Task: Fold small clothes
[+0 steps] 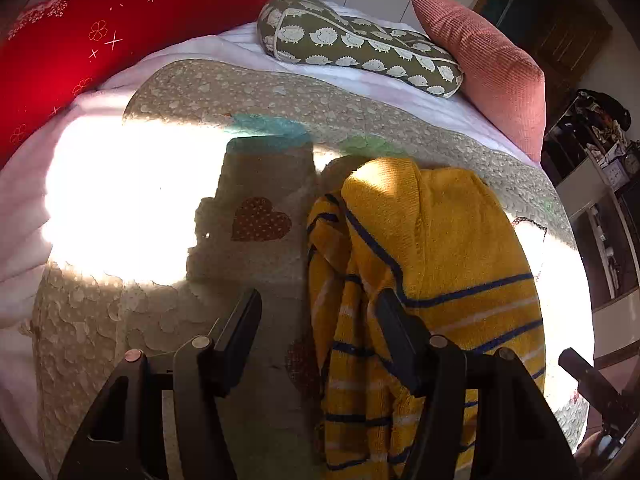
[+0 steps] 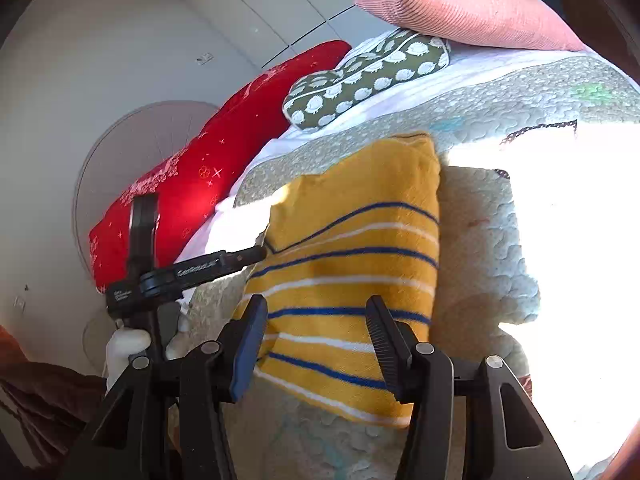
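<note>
Folded yellow knitted sweater with blue and white stripes lying on a beige quilted bedspread, both grippers released above it.

From the left wrist, the left gripper has its jaws spread apart over the quilt with nothing clamped; its right finger overlaps the sweater's bunched left edge, and whether it touches cannot be told. Behind lie a red patterned pillow, an olive hedgehog-print bolster and a pink ribbed cushion. From the right wrist, the right gripper holds its jaws wide, framing the sweater without pressing it. The left gripper shows at the garment's left edge, on the sunlit bed.
</note>
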